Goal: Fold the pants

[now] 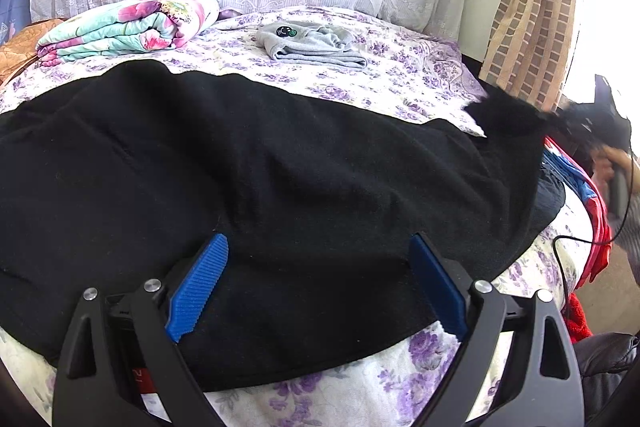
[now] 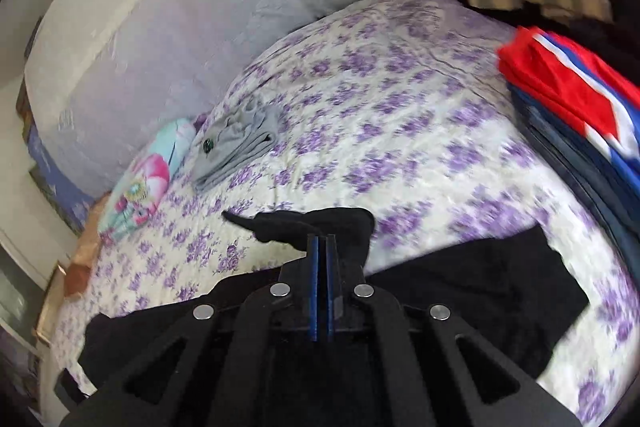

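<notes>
Right gripper (image 2: 321,239) pinching black pants (image 1: 256,187) edge, lifting it off bedspread (image 2: 400,115); left gripper (image 1: 318,247) hovering wide-jawed over pants.

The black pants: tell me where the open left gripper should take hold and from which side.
Probably the near hem of the black pants, the edge lying on the floral bedspread just below the left gripper. Come in low from the near side: that edge lies flat, straight and uncovered, so one finger can slide under it. The right gripper is already shut on a bunched end.
</notes>
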{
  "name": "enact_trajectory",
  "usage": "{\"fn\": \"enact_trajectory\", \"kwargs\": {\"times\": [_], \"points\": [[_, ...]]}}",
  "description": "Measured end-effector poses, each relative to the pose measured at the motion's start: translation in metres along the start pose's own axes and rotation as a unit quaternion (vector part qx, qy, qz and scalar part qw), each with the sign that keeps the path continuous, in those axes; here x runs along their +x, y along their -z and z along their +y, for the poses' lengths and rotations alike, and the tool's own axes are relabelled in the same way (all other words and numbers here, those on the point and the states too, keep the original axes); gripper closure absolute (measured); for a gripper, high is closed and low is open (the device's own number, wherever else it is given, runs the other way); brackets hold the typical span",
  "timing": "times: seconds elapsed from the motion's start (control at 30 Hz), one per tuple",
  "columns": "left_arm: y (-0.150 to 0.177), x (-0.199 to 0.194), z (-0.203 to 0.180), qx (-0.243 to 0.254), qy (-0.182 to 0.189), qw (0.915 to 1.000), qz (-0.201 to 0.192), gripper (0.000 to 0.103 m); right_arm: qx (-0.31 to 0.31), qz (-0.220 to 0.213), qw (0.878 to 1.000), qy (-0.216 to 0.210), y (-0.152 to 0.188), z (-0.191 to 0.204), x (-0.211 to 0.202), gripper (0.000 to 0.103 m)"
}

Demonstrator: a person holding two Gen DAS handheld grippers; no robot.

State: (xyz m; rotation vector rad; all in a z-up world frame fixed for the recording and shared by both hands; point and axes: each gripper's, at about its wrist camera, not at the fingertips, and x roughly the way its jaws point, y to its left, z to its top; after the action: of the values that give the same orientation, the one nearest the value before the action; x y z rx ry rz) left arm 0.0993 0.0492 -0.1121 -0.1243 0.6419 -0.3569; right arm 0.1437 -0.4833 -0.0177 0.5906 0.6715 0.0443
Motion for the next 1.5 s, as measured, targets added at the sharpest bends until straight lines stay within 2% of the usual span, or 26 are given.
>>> {"fn": "enact_trajectory", "kwargs": {"times": [0.1,0.17,0.2,0.23,0.27,0.3,0.37,0.4,0.5,0.57,0.63,0.67,0.77,0.83,0.93,0.97,1.0,1.07,1.2,1.27,1.37,1.43,1.5], "points": [[0.0,0.0,0.0,0.0,-0.001,1.0,0.0,0.014,0.075,0.02,0.997,-0.003,0.027,-0.051,-0.014,0.1],[-0.001,0.0,0.0,-0.001,-0.003,1.0,0.002,0.013,0.099,0.035,0.994,-0.001,0.038,-0.07,-0.01,0.1],[-0.001,0.0,-0.001,-0.001,-0.004,1.0,0.003,0.013,0.087,0.033,0.996,0.016,0.04,-0.07,-0.009,0.098],[-0.001,0.001,-0.001,-0.001,-0.006,1.0,0.004,0.013,0.048,0.023,0.998,0.041,0.04,-0.063,-0.01,0.096],[-0.001,0.001,-0.001,-0.001,-0.008,1.0,0.005,0.013,-0.004,0.011,0.997,0.071,0.039,-0.052,-0.013,0.096],[-0.001,0.001,-0.001,0.0,-0.011,0.9999,0.007,0.013,-0.063,0.001,0.992,0.108,0.041,-0.038,-0.015,0.093],[-0.001,0.001,-0.002,0.001,-0.013,0.9999,0.007,0.013,-0.162,-0.021,0.974,0.157,0.048,-0.019,-0.024,0.057],[-0.002,0.001,-0.002,0.0,-0.014,0.9999,0.007,0.013,-0.203,-0.033,0.964,0.168,0.055,-0.009,-0.029,0.053],[-0.001,0.002,-0.002,0.001,-0.014,0.9999,0.007,0.013,-0.316,-0.051,0.935,0.156,0.078,0.022,-0.035,0.053],[-0.001,0.002,-0.002,0.001,-0.014,0.9999,0.007,0.013,-0.379,-0.046,0.913,0.145,0.095,0.042,-0.027,0.056],[-0.002,0.002,-0.002,0.001,-0.014,0.9999,0.007,0.013,-0.434,-0.037,0.887,0.152,0.109,0.059,-0.013,0.057],[-0.002,0.002,-0.002,0.001,-0.014,0.9999,0.007,0.013,-0.455,-0.036,0.876,0.157,0.114,0.065,-0.007,0.057],[-0.002,0.002,-0.002,0.001,-0.014,0.9999,0.007,0.013,-0.49,-0.016,0.856,0.16,0.122,0.072,0.012,0.058],[-0.002,0.002,-0.002,0.002,-0.014,0.9999,0.007,0.013,-0.516,-0.003,0.839,0.171,0.127,0.074,0.022,0.058],[-0.002,0.002,-0.002,0.002,-0.014,0.9999,0.007,0.013,-0.558,-0.004,0.809,0.187,0.136,0.075,0.034,0.058],[-0.002,0.002,-0.002,0.002,-0.014,0.9999,0.007,0.013,-0.566,-0.004,0.803,0.188,0.136,0.076,0.037,0.059],[-0.002,0.002,-0.002,0.002,-0.014,0.9999,0.007,0.013,-0.568,-0.001,0.802,0.185,0.135,0.077,0.04,0.06],[-0.002,0.002,-0.002,0.002,-0.014,0.9999,0.008,0.013,-0.559,0.007,0.811,0.173,0.127,0.08,0.043,0.07],[-0.002,0.002,-0.003,0.003,-0.015,0.9998,0.009,0.013,-0.529,0.021,0.836,0.144,0.111,0.079,0.043,0.082],[-0.002,0.002,-0.003,0.003,-0.015,0.9998,0.009,0.013,-0.508,0.03,0.851,0.132,0.105,0.076,0.043,0.098],[-0.002,0.002,-0.002,0.003,-0.015,0.9998,0.009,0.013,-0.48,0.016,0.869,0.119,0.096,0.072,0.035,0.099],[-0.002,0.002,-0.002,0.004,-0.015,0.9998,0.009,0.013,-0.42,0.004,0.903,0.089,0.077,0.064,0.019,0.099],[-0.002,0.002,-0.002,0.003,-0.014,0.9999,0.008,0.013,-0.328,-0.019,0.943,0.057,0.046,0.045,-0.002,0.099]]}}
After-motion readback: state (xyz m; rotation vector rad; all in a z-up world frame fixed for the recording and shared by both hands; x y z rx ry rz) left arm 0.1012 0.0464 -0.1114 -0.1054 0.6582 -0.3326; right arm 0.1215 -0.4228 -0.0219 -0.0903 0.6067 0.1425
